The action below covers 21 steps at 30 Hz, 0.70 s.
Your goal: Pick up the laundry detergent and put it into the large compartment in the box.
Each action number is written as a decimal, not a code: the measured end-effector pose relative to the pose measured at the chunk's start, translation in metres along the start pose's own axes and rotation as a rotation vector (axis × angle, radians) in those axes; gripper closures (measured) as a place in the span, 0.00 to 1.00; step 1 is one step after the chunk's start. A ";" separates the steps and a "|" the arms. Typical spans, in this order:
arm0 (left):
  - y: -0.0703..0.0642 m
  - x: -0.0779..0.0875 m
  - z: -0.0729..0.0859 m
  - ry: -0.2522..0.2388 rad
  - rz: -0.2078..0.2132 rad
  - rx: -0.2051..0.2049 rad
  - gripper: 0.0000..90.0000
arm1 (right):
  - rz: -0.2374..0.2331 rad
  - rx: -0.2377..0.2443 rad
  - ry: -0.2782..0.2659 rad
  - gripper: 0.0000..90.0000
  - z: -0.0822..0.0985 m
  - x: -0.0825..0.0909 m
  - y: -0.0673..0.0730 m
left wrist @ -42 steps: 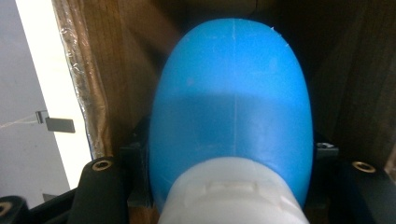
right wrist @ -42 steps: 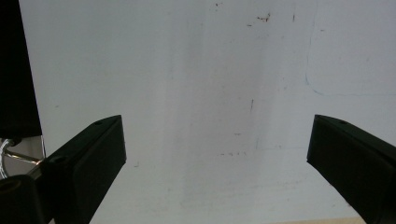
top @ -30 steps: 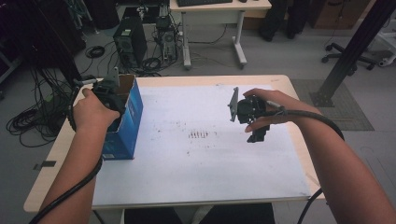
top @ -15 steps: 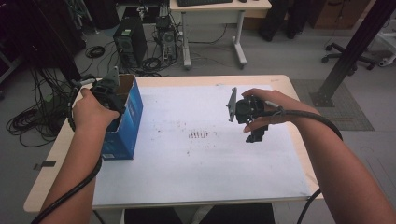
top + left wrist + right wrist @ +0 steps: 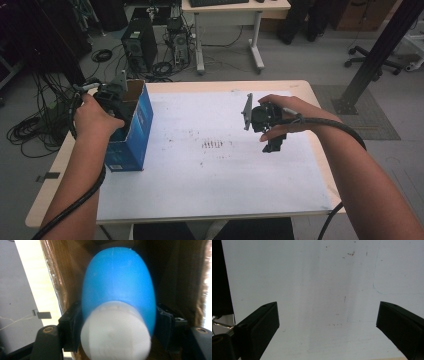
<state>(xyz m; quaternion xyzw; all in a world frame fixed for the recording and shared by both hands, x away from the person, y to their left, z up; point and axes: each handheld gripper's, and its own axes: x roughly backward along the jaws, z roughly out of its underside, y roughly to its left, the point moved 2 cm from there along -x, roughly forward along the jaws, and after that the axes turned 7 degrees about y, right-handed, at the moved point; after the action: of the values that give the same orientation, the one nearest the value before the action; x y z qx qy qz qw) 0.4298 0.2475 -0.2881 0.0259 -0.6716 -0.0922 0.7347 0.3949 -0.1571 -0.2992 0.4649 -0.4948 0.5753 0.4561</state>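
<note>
We see the left claw (image 5: 112, 97) reaching into the open blue cardboard box (image 5: 132, 132) at the counter's (image 5: 300, 90) left edge. Its jaws have just been opening a little, yet in the left gripper view they flank a blue bottle with a white cap (image 5: 117, 302), pads touching its sides inside the box. The right claw (image 5: 328, 322) hovers over the white sheet (image 5: 225, 170), jaws spread wide and empty.
</note>
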 end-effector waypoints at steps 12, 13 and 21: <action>0.002 0.013 0.005 -0.031 0.028 0.012 0.26 | 0.004 -0.002 0.005 0.05 -0.002 0.004 0.002; 0.002 0.015 0.005 -0.031 0.026 0.012 0.26 | 0.004 -0.002 0.006 0.05 -0.002 0.005 0.002; 0.002 0.022 0.007 -0.047 0.036 0.011 0.21 | 0.009 -0.001 0.002 0.05 -0.001 0.007 0.003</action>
<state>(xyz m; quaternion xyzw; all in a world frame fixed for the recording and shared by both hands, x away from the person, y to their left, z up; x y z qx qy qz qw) 0.4250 0.2460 -0.2654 0.0158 -0.6894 -0.0761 0.7202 0.3905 -0.1560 -0.2932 0.4617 -0.4967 0.5775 0.4546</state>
